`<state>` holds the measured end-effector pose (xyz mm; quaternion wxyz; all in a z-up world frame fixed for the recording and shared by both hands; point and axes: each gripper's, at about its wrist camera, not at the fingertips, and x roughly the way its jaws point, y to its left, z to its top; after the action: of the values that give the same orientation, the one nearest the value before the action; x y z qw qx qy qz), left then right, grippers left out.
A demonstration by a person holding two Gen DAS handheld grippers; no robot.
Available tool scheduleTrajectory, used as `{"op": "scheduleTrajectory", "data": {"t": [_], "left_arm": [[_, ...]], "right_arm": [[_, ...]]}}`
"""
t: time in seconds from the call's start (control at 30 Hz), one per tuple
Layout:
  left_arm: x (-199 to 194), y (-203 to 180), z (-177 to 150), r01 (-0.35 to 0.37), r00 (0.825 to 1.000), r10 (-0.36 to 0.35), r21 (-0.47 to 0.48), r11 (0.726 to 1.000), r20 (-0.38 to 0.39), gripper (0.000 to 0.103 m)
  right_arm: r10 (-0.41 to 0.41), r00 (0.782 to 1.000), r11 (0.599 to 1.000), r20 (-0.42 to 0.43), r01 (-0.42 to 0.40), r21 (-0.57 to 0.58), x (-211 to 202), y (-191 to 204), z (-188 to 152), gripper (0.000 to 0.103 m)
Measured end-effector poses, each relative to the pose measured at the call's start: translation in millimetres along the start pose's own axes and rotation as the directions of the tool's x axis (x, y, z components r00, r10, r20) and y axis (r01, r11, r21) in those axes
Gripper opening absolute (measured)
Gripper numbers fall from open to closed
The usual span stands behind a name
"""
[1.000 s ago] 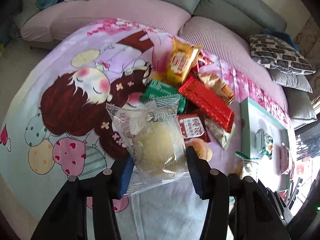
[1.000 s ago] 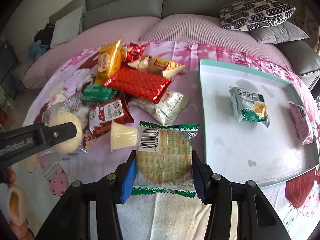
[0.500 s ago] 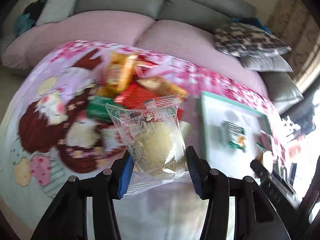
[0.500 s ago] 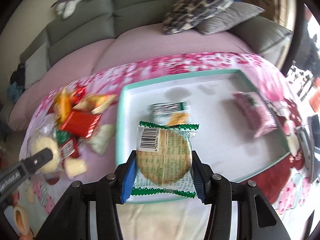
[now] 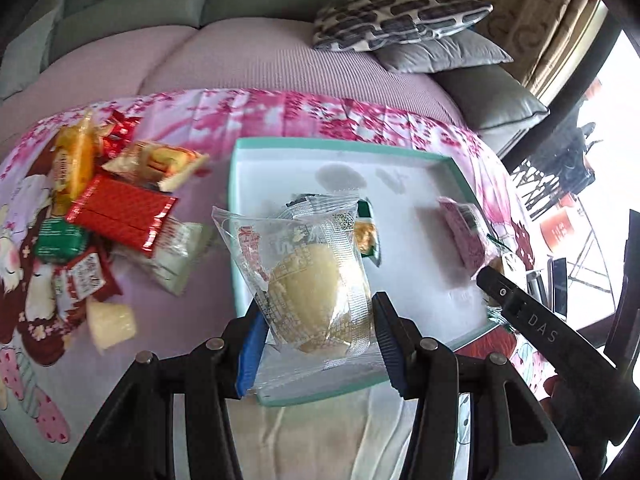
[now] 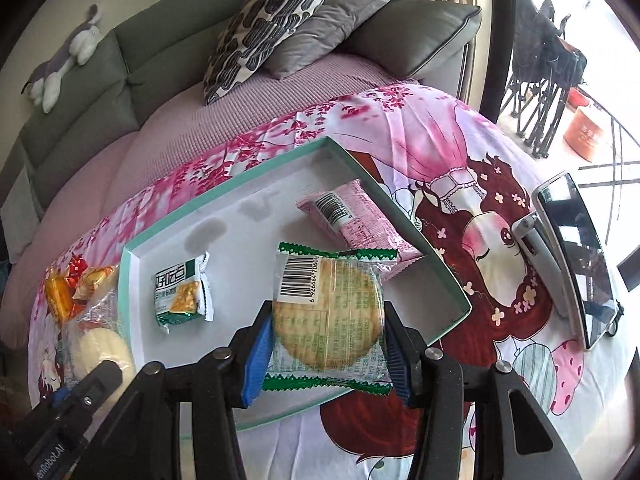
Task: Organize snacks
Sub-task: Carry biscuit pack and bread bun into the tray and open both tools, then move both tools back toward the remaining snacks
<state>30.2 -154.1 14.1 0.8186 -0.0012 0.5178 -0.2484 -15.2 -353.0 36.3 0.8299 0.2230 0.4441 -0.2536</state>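
Snack pile: seen at the left of the left wrist view, lying loose on the cartoon-print cloth, just outside the tray's left rim.
Left gripper: jaws clenched on the clear-wrapped bun, which is pinched at its two sides and stands up between the blue pads.
Bun against tray: in the left wrist view the bun is carried over the lower left corner of the teal-rimmed tray, with bare white floor lying up and right of it.
Tray contents: a green and white packet at the left and a pink packet toward the upper right rim, well apart, with open floor between them.
Right gripper: jaws clamped on the round cracker pack, gripped across its width, long axis running up the frame, barcode end uppermost.
Cracker against tray: held over the tray's near middle, between the two resting packets; the pink packet's lower corner appears just behind its upper right edge.
Deciding relation: both loads are judged to be above the tray already, the cracker deeper over it than the bun, so the right side seems nearer a release into the gap.
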Motion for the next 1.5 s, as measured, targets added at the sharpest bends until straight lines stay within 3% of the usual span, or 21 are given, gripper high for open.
{"op": "scheduleTrajectory", "data": {"t": [0.33,0.4,0.67,0.77,0.83,0.87,1.3,1.5], "left_arm": [[30.3,-7.9,2.3,-0.012,1.0,0.012,0.018,1.0,-0.02,0.054],[26.1,-8.1,3.2,-0.013,1.0,0.013,0.023,1.0,-0.01,0.077],[11.0,6.0,8.6,-0.048,0.998,0.048,-0.013,0.999,0.032,0.082],[7.0,19.4,9.8,-0.119,0.99,0.123,-0.058,0.991,0.063,0.102],[2.5,29.0,10.6,-0.168,0.98,0.175,-0.079,0.983,0.092,0.102],[1.3,34.4,11.4,-0.184,0.977,0.192,-0.087,0.979,0.095,0.102],[-5.1,65.2,6.9,-0.268,0.959,0.277,-0.12,0.956,0.056,0.102],[-22.5,88.3,3.3,-0.375,0.927,0.372,-0.165,0.912,-0.046,0.102]], "right_arm": [[0.041,0.998,0.999,-0.047,-0.04,0.014,23.8,-2.3,0.1,0.054],[0.038,0.998,0.999,-0.044,-0.037,0.011,25.1,-2.5,0.9,0.056],[0.031,0.997,0.999,-0.065,-0.03,0.019,28.5,-9.1,0.8,0.071],[0.044,0.997,0.999,-0.068,-0.044,0.003,30.3,-8.2,-1.3,0.084],[0.048,0.997,0.998,-0.053,-0.05,-0.025,28.2,-3.6,-2.8,0.1],[0.049,0.998,0.998,-0.045,-0.051,-0.033,27.0,-1.5,-3.2,0.103],[0.061,0.997,0.997,-0.055,-0.064,-0.051,19.7,17.5,-8.0,0.103],[0.108,0.994,0.991,-0.022,-0.109,-0.077,4.2,37.8,-7.6,0.103]]}}
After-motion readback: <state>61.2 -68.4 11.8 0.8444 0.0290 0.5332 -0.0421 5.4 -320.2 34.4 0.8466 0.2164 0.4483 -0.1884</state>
